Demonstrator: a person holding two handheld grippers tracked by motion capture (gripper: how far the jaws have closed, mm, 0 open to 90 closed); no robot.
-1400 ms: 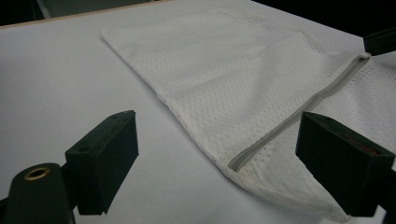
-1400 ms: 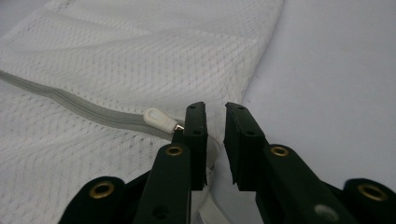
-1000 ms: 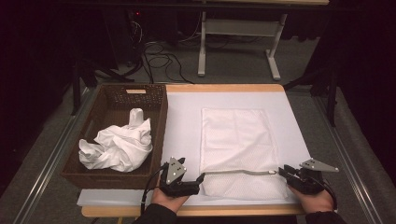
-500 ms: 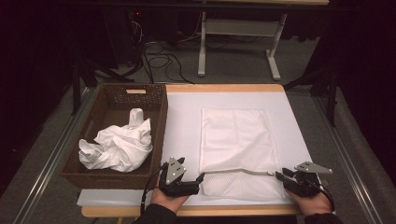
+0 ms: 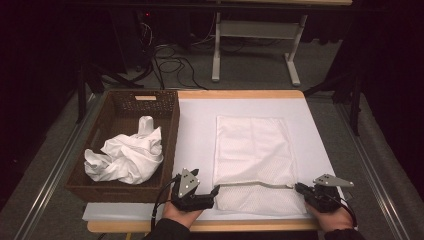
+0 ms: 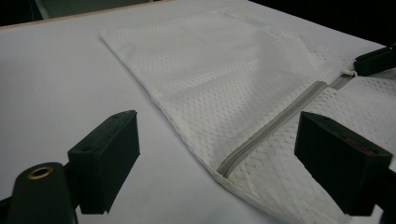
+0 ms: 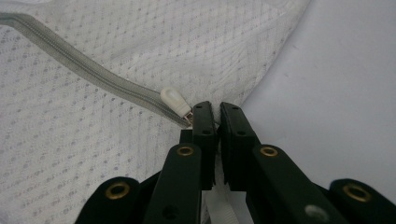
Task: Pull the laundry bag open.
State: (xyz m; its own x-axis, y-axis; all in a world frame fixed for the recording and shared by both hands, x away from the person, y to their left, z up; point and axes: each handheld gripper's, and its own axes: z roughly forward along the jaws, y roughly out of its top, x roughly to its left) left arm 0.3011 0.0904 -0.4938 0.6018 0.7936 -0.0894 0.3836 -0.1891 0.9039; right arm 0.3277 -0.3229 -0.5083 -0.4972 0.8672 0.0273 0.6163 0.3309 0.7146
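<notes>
A white mesh laundry bag (image 5: 252,145) lies flat on the white mat, with a grey zipper (image 5: 255,183) running across its near part. My left gripper (image 5: 216,191) is open at the zipper's left end; the bag's corner (image 6: 224,168) lies between its wide-apart jaws, untouched. My right gripper (image 5: 298,187) is at the zipper's right end. Its jaws have just been closing and now stand shut (image 7: 218,107) on the bag's edge, right beside the white zipper pull (image 7: 173,99).
A brown wicker basket (image 5: 172,130) stands at the left of the table and holds a crumpled white cloth (image 5: 127,157). The white mat (image 5: 197,125) covers the wooden tabletop. Cables and a desk frame lie on the floor beyond the far edge.
The right gripper's jaws have closed at the zipper's right end, and that hand has shifted slightly. The left gripper and the bag have stayed put.
</notes>
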